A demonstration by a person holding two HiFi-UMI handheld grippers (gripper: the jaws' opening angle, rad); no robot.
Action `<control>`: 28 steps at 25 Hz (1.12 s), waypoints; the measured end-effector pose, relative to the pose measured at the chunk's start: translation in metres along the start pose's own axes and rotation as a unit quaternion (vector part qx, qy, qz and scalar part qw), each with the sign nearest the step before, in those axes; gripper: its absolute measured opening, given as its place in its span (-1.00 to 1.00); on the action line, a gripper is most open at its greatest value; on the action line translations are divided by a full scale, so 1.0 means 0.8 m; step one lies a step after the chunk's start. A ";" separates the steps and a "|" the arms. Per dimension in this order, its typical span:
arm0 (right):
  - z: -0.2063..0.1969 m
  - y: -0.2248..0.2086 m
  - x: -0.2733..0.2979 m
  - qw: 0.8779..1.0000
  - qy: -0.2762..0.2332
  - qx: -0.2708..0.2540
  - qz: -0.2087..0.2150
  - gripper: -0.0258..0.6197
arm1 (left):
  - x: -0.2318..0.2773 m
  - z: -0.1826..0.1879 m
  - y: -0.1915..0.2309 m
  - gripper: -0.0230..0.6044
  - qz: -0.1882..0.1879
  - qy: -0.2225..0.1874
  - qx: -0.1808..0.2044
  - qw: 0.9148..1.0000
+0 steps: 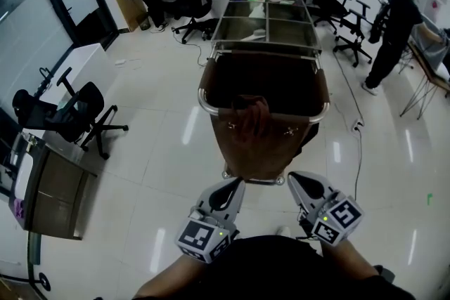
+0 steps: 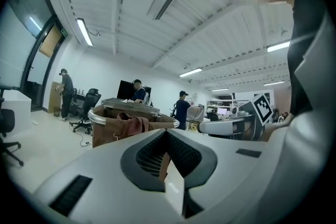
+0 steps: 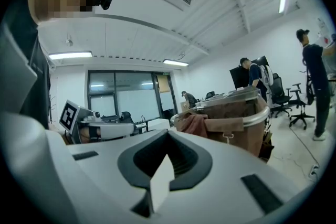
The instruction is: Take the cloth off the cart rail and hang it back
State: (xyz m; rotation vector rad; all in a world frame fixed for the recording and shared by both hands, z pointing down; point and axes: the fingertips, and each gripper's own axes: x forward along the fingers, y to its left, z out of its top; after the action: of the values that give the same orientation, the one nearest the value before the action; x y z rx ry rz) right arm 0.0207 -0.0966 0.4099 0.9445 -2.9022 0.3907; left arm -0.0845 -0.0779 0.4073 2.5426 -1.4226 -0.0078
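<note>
In the head view, the cart (image 1: 264,31) stands straight ahead, and the cloth (image 1: 249,112) is draped over the middle of its near rail (image 1: 208,107), above a brown bag (image 1: 260,151). Open floor (image 1: 162,95) spreads to the cart's left as far as a chair (image 1: 77,119). On the right, a cable (image 1: 356,128) lies close beside the cart. The left gripper (image 1: 232,186) and right gripper (image 1: 298,182) hover just short of the cart, apart from the cloth. In the left gripper view, the fingers are pressed together on nothing, with the cloth on the rail beyond them. In the right gripper view, the fingers are likewise together and empty, with the cloth ahead on the rail.
</note>
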 end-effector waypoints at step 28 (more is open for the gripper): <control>0.001 -0.018 -0.016 1.000 -0.007 0.000 -0.027 -0.89 | 0.021 0.014 -0.021 -0.93 -0.029 -0.006 0.035 0.999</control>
State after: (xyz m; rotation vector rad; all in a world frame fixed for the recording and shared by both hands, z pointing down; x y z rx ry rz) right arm 0.0395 -0.1005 0.4101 1.0278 -2.8813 0.3832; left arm -0.0631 -0.0859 0.3946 2.6431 -1.3756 0.0177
